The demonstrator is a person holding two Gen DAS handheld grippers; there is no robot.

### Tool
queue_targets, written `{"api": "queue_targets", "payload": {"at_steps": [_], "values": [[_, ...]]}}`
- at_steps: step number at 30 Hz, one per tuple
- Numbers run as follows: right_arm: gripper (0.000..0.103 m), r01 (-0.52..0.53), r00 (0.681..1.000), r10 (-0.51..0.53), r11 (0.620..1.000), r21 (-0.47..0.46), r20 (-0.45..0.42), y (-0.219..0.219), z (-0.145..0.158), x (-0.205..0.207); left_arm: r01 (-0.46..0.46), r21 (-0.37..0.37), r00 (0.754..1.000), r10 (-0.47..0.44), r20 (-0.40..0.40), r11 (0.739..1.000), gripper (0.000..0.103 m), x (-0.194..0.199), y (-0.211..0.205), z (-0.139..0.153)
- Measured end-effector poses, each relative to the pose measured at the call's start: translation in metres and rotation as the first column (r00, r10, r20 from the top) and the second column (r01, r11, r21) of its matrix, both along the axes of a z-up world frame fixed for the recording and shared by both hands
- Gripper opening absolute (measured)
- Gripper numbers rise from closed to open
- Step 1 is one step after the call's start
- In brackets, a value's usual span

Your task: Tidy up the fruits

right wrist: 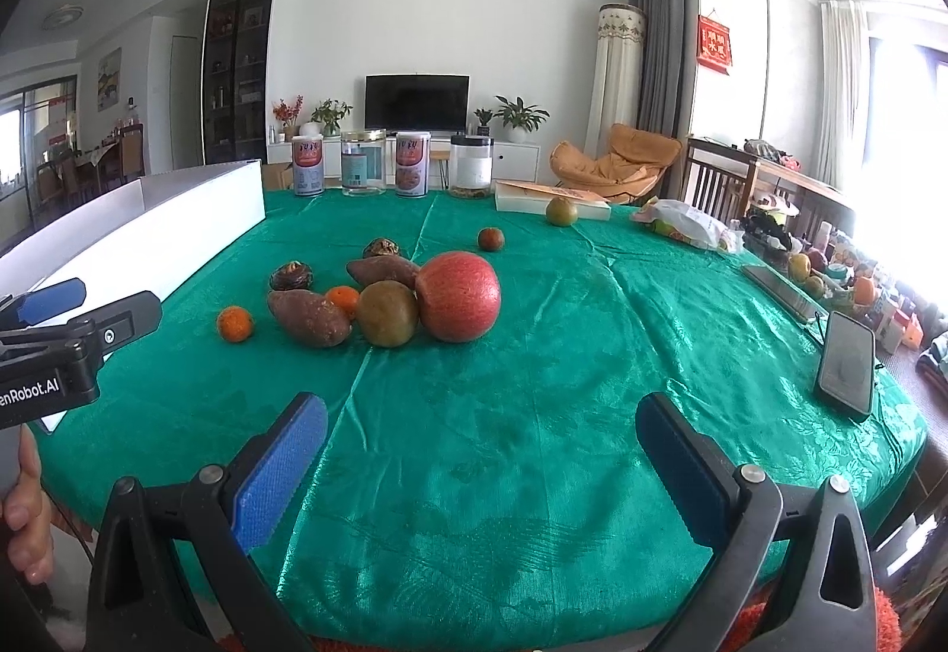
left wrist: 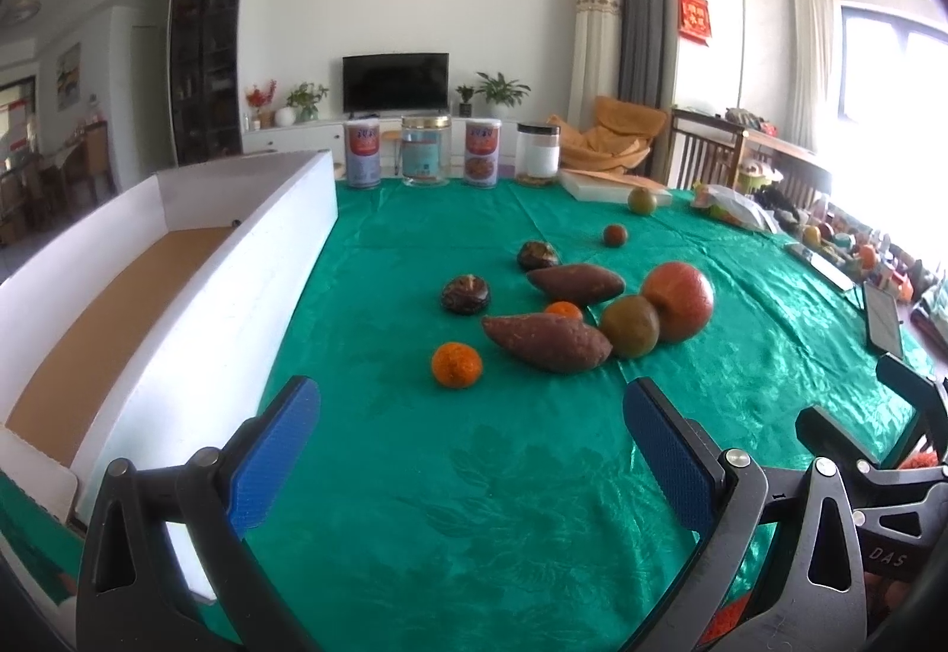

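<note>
From the left wrist view, the left hand-held gripper is released, its blue pads spread wide over bare green cloth near the table's near edge, grasping nothing. A white cardboard box runs along the left edge; only part of its brown floor shows, and its near end is cut off by the frame. Toward the table's middle lie two sweet potatoes, a big red apple, a greenish fruit touching it, and a tangerine apart on the near side. A second tangerine is half hidden behind the nearer sweet potato. Two dark, wrinkled lumps are hard to identify. Four jars stand along the far edge. At the lower right corner of the frame the right hand-held gripper shows only in part.

From the right wrist view, the right hand-held gripper is likewise released and empty above the near edge. The fruit cluster sits left of the table's middle, the apple and greenish fruit touching. A small reddish fruit and another greenish one lie farther back, near a flat box by the far edge. A phone lies by the right edge. The left hand-held gripper enters from the frame's left, mostly cut off, with a person's fingers below it.
</note>
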State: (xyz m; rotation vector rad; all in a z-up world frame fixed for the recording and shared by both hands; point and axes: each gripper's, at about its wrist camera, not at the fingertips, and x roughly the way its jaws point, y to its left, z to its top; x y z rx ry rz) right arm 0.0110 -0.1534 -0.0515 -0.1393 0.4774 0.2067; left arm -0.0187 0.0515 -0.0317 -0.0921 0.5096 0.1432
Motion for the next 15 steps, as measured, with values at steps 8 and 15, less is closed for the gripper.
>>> {"api": "queue_targets", "payload": {"at_steps": [8, 15], "values": [[0.103, -0.005, 1.0, 0.005, 1.0, -0.003, 0.009, 0.0009, 0.0012, -0.0016, -0.008, -0.002, 1.0, 0.008, 0.0, 1.0, 0.103, -0.0003, 0.0021, -0.0002], [0.103, -0.007, 1.0, 0.007, 1.0, -0.004, 0.01, 0.0013, 0.0017, -0.0024, -0.013, -0.003, 1.0, 0.013, -0.003, 1.0, 0.103, 0.0, 0.0025, -0.0011]]}}
